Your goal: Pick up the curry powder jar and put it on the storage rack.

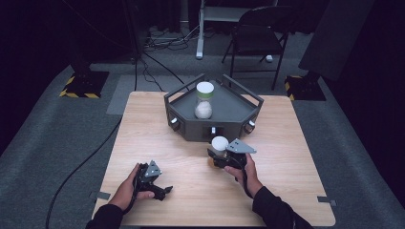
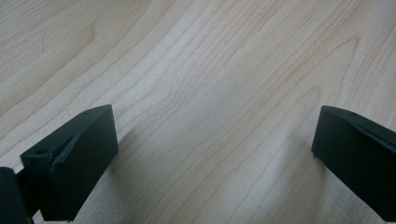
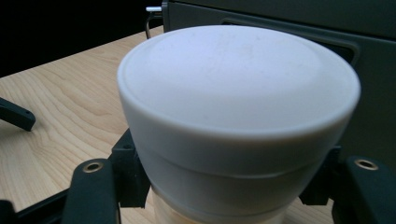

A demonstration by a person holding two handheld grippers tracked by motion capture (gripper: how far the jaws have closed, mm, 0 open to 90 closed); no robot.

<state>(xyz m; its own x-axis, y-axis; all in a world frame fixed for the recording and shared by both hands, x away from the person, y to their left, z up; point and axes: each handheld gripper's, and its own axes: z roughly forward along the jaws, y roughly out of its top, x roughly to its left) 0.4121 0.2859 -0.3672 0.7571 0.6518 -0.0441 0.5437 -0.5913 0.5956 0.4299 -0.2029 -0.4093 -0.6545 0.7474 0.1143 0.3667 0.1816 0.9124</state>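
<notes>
**Right gripper clamps a white-capped jar near a dark tray**

Two dark sleeves enter from the near edge of a light wooden table [image 1: 286,191], each hand holding a black two-jaw gripper. On the near left, the left gripper [image 1: 160,191] rests low over bare wood, well apart from everything else; its own view shows its two black jaws standing wide apart with nothing but wood grain between them.

Farther in and to the right, the right gripper [image 1: 216,157] is clamped on a small jar with a white cap [image 1: 220,143]. In the right gripper view the white cap [image 3: 238,88] looms large, and the jaws press against the jar's sides just below the cap, one on each side. Whether the jar's base touches the table cannot be told.

Just beyond that jar stands a dark grey angular tray [image 1: 229,125] with raised handles and small knobs on its front face. Inside it stands a second, taller clear jar [image 1: 204,100], upright, with a white lid and pale contents.

Past the table lie grey carpet, cables and a folding chair [image 1: 258,33].
</notes>
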